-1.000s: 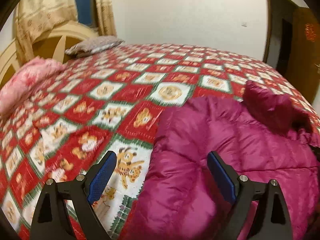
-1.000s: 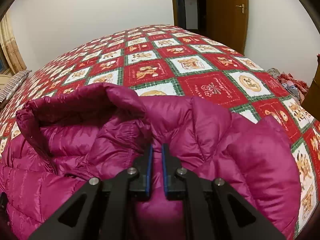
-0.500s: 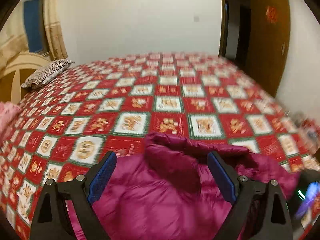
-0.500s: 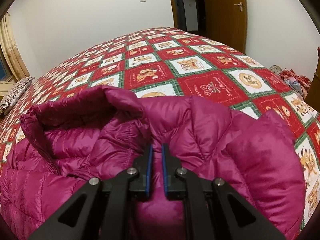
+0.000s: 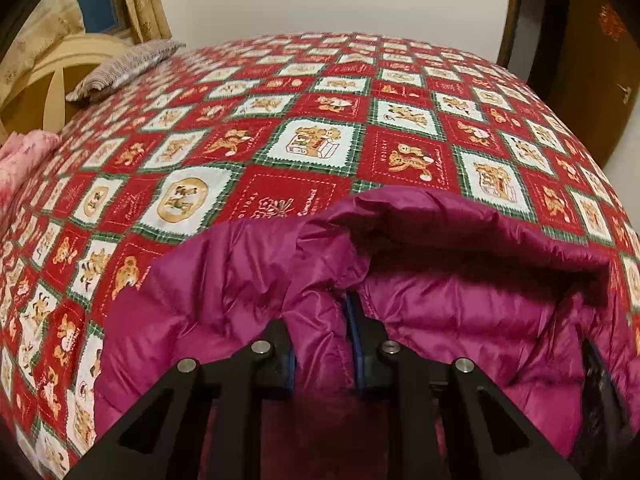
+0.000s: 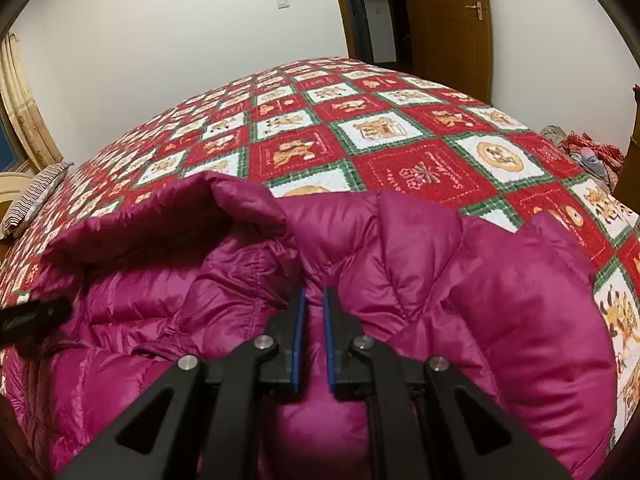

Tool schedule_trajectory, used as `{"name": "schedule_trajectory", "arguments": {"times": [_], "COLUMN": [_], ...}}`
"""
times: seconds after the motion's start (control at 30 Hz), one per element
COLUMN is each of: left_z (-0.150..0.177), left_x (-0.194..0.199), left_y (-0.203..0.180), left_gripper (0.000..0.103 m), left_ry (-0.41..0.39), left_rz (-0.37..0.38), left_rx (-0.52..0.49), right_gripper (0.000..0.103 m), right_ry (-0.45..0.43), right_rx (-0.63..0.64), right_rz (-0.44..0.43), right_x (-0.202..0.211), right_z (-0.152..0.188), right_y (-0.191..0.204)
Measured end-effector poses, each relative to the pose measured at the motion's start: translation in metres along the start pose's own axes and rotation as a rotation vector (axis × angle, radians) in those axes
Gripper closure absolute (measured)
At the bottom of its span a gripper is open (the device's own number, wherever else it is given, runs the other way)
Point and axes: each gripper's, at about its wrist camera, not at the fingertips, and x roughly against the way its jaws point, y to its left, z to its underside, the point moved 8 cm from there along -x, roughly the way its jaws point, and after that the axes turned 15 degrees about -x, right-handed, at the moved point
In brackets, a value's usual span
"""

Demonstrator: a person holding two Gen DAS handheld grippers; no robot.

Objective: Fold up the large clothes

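Note:
A magenta puffer jacket point(image 5: 460, 280) lies on the bed with its hood point(image 5: 440, 216) bunched up and open toward me. My left gripper point(image 5: 324, 320) is shut on a fold of the jacket at the left shoulder beside the hood. In the right wrist view the same jacket point(image 6: 440, 264) fills the foreground. My right gripper point(image 6: 314, 312) is shut on a fold of it at the right side of the collar. The left gripper's tip point(image 6: 32, 314) shows at the left edge of that view.
The bed carries a red, white and green patchwork quilt point(image 5: 304, 144) with teddy bear squares. A striped pillow point(image 5: 124, 66) and a pink blanket point(image 5: 20, 160) lie by the wooden headboard point(image 5: 44, 80). A wooden door point(image 6: 444, 20) and a pile of clothes point(image 6: 588, 152) are at the right.
My left gripper swung from the jacket's left edge to the hood and closed on a fold of the jacket. My right gripper kept its grip and barely moved.

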Motion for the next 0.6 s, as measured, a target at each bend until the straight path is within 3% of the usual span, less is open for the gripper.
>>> {"name": "schedule_trajectory", "arguments": {"times": [0.3, 0.6], "left_z": [0.031, 0.027], "left_x": [-0.011, -0.014], "left_y": [0.016, 0.012], "left_gripper": [0.081, 0.08], "left_ry": [-0.109, -0.128], "left_rz": [0.08, 0.038], "left_rx": [0.162, 0.135], "right_gripper": [0.094, 0.091], "right_ry": [0.0, 0.009], "right_rx": [0.0, 0.0], "right_rz": [0.002, 0.013], "right_x": [0.0, 0.008], "right_z": [0.0, -0.001], "right_y": [0.0, 0.0]}}
